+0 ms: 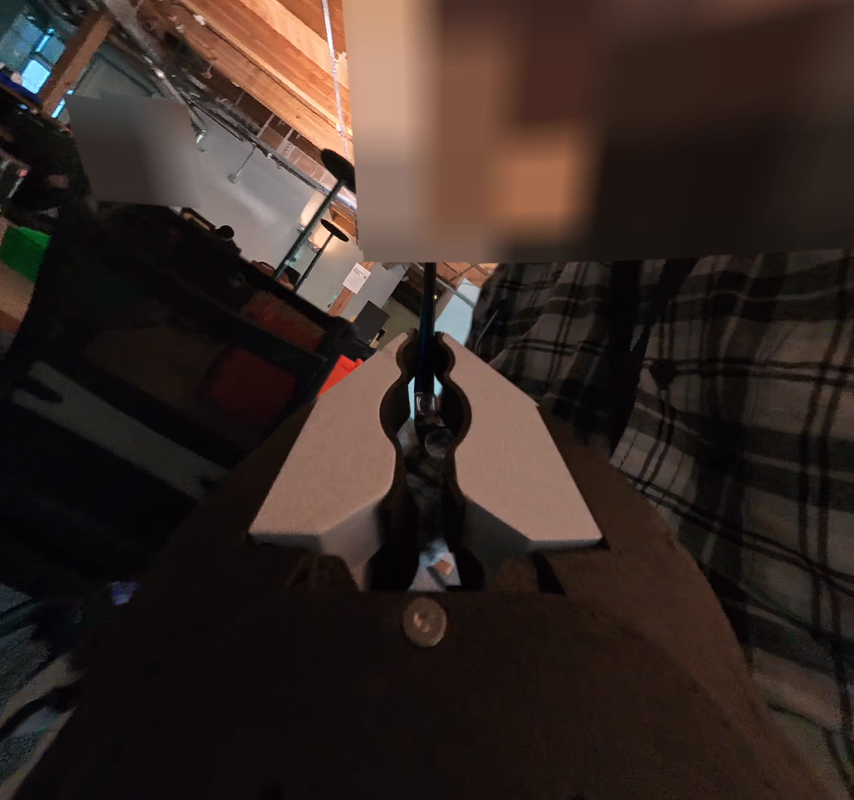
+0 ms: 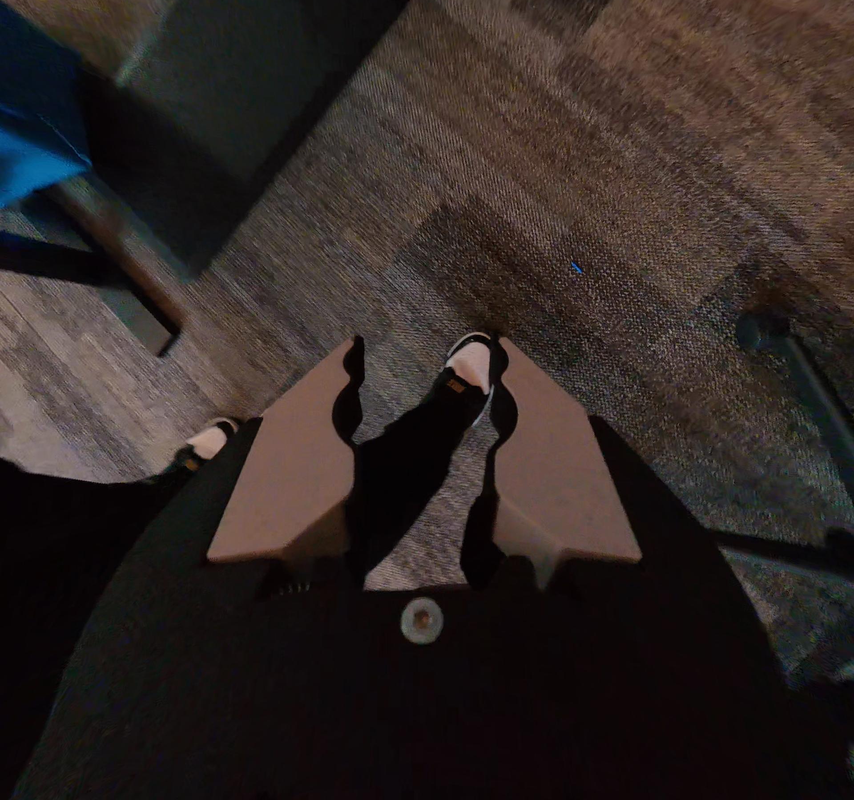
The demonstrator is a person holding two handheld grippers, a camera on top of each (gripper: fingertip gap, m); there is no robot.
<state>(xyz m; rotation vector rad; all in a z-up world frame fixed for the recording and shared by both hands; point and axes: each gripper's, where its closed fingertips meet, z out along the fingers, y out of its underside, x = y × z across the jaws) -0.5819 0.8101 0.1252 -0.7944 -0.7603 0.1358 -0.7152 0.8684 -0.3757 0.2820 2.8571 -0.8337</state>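
Between left claw (image 1: 425,348) fingers: thin blue rod (image 1: 426,315), top hidden.

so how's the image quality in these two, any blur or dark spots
Left wrist view: dim and underexposed low down; the left gripper, shut on a thin blue rod, is fairly sharp, the plaid shirt smears toward the edge, and a mosaic patch covers the upper right. Right wrist view: dark, wide-angle stretch, motion-blurred grey carpet; the right gripper is open.
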